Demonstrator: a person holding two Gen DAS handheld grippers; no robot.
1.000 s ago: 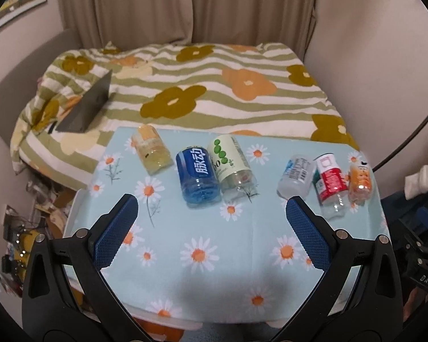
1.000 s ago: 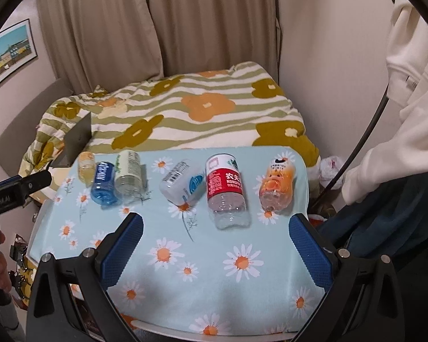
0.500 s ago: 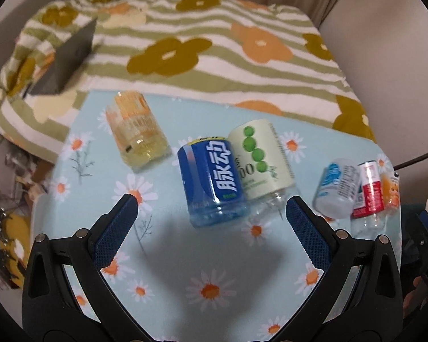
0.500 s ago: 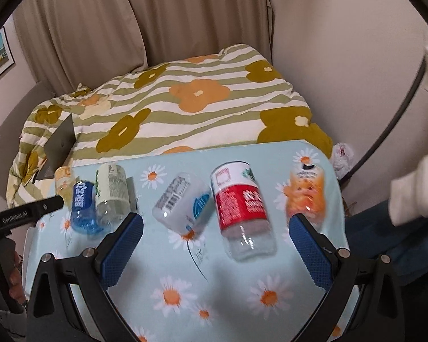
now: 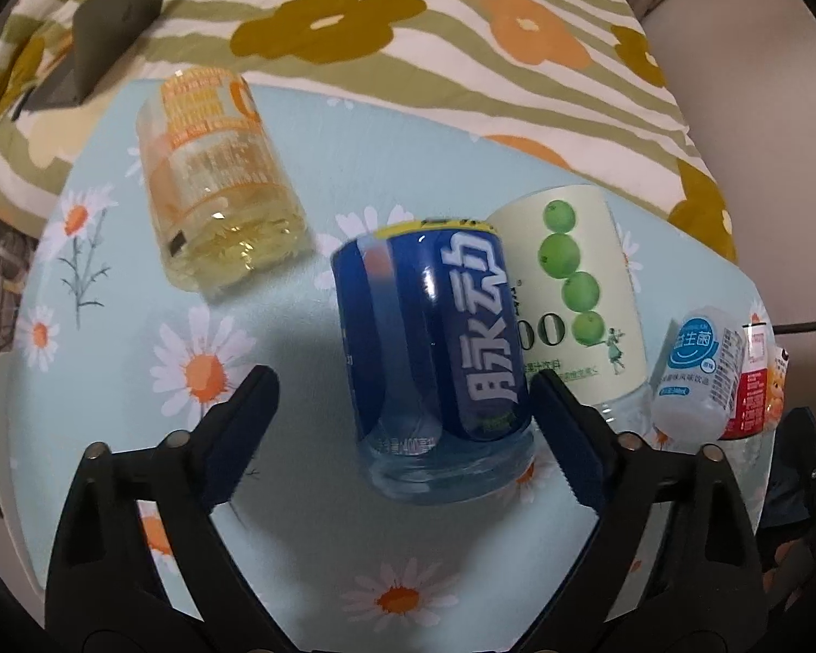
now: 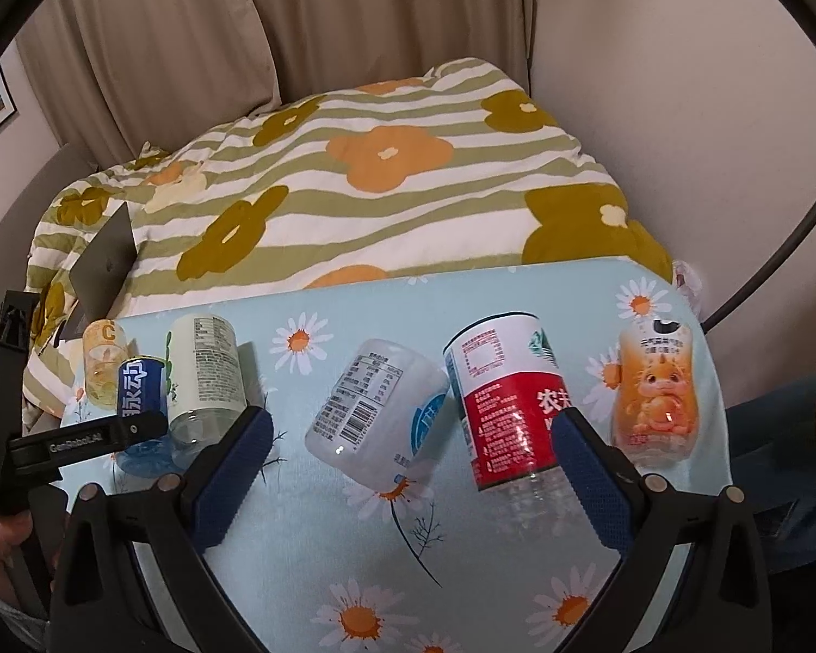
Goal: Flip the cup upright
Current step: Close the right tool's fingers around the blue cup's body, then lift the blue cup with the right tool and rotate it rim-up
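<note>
The approach step is in hand: the left claw (image 5: 402, 419) is spread wide around the blue cup (image 5: 435, 359) lying on its side on the desk (image 5: 310, 517), touching nothing, so next it should pinch and tip it upright, while the right claw (image 6: 408, 468) hangs spread, empty.

Floral duvet (image 6: 353, 185), laptop (image 6: 106, 261), curtains (image 6: 245, 22).
</note>
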